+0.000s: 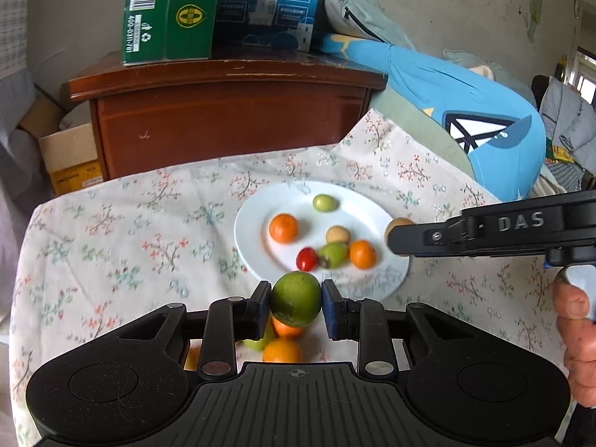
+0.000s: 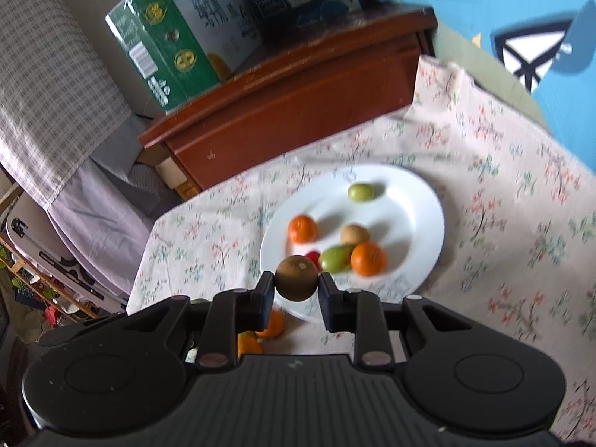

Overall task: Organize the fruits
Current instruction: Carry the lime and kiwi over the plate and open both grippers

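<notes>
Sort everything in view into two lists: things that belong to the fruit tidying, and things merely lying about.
Job: round white plate holding small oranges and green fruits; large green fruit in left tongs; brown kiwi in right tongs.

Lying about: green carton, blue box, brown wooden cabinet, blue plush toy.

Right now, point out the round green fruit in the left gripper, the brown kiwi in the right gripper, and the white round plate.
round green fruit (image 1: 296, 298), left wrist view, its front face.
brown kiwi (image 2: 297, 278), right wrist view, its front face.
white round plate (image 2: 417, 201), right wrist view, bare surface near the far rim.
</notes>
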Tool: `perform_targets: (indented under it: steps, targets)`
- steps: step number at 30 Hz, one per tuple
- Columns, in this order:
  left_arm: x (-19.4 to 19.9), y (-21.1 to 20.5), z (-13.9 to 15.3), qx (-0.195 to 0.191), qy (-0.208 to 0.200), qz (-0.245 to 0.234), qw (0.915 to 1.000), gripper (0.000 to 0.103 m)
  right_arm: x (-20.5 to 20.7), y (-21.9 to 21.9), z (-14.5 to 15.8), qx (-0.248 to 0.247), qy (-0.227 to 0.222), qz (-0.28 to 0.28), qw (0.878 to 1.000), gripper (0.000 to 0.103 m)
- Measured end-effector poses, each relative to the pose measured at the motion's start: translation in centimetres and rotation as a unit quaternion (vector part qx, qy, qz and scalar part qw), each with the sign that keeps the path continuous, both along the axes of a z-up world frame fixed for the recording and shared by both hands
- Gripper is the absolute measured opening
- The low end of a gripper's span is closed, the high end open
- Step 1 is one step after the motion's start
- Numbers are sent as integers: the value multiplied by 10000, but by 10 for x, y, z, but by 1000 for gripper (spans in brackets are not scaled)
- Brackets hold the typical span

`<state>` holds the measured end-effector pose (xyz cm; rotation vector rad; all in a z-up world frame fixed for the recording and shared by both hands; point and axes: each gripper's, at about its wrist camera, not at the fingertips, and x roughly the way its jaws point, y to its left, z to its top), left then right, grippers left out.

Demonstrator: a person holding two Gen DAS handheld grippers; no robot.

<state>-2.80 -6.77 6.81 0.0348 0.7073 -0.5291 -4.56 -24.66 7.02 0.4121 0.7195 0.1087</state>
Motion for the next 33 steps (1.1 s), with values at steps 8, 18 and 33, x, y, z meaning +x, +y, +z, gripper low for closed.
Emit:
perform_targets:
  steps: [8,18,33]
  targets:
    - [29,-10,-1,-121,202,-19,9997,26,21,-21,1,-26,19,-156,9999,26]
    - [63,-28,-13,32,312,-115,9994,26,45,-37,-12,-135,226,-420,9988,26]
    - [93,-42,-31,151,515,-122,9985,26,68,-47,-36,22,624,-691,9956,26]
